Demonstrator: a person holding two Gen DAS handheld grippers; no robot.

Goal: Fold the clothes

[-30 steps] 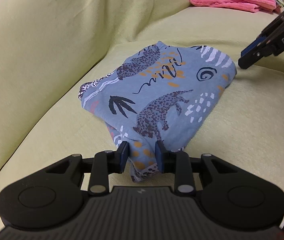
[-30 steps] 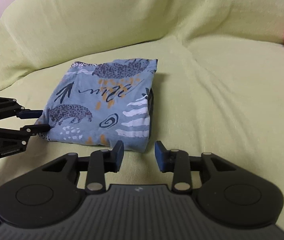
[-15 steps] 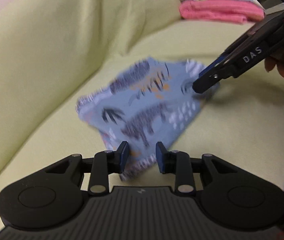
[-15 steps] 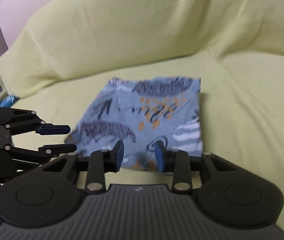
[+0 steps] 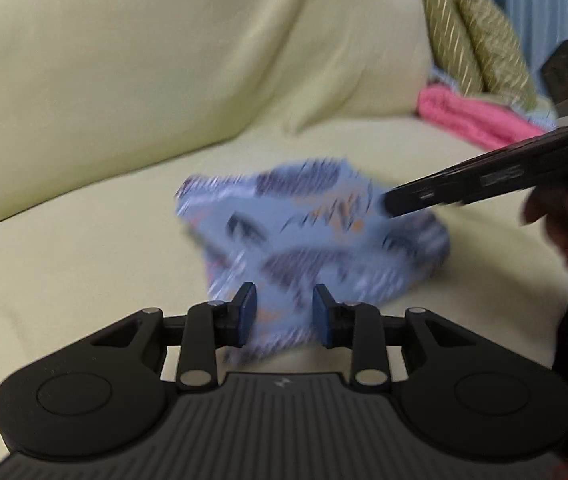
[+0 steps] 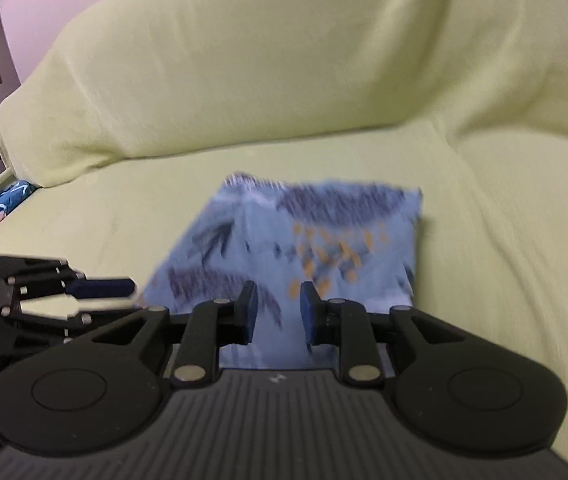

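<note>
— Where's the folded garment [image 5: 315, 240]?

— On the yellow-green sofa [image 5: 104, 80] seat, blurred. The left tool [image 5: 284, 312] has its fingers parted, cloth edge between them; whether it's pinching, I cannot tell.

— And the right tool [image 6: 278, 312]?

— Fingers apart too, fabric in the gap, grip unclear. A pink folded pile [image 5: 471, 116] sits far back by a striped cushion [image 5: 475, 40].
</note>
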